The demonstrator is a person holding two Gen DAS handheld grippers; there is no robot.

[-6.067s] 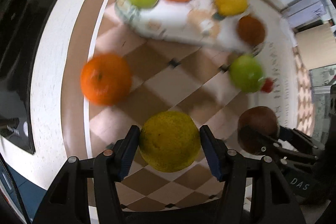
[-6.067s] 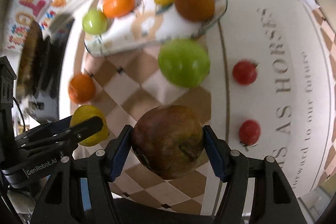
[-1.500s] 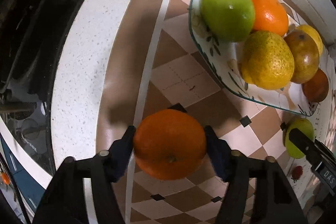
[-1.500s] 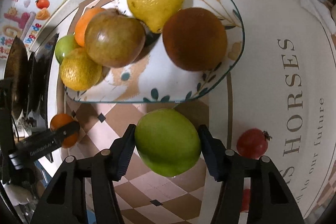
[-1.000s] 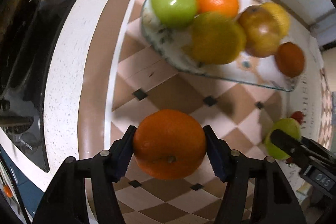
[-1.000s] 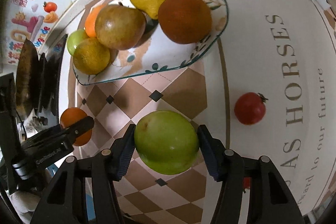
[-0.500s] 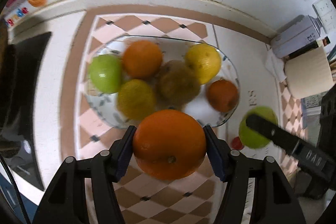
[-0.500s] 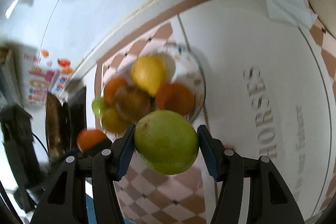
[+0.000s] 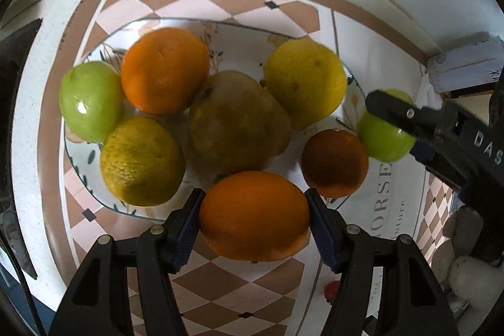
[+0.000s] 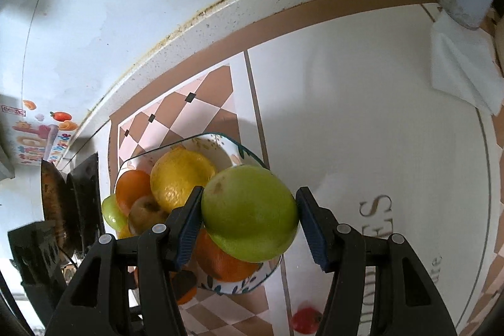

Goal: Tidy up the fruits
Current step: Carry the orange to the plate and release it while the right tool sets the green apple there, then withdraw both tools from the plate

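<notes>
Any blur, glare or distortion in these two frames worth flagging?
Left wrist view: heavy fisheye bending, the brownish fruit is soft, glare spot on the green apple. Right wrist view: curved counter edge, held green fruit sharp.

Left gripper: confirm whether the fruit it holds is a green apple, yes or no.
No, the left gripper is clamped on an orange; the green apple sits in the right gripper.

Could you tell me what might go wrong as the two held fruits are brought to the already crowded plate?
1. The patterned oval plate already holds six fruits touching one another; the round orange in the left claw could nudge the brownish-green fruit and start a roll.
2. Little bare plate shows, so the green apple in the right claw may settle near the rim and roll off.
3. Both claws approach together and could collide.
</notes>
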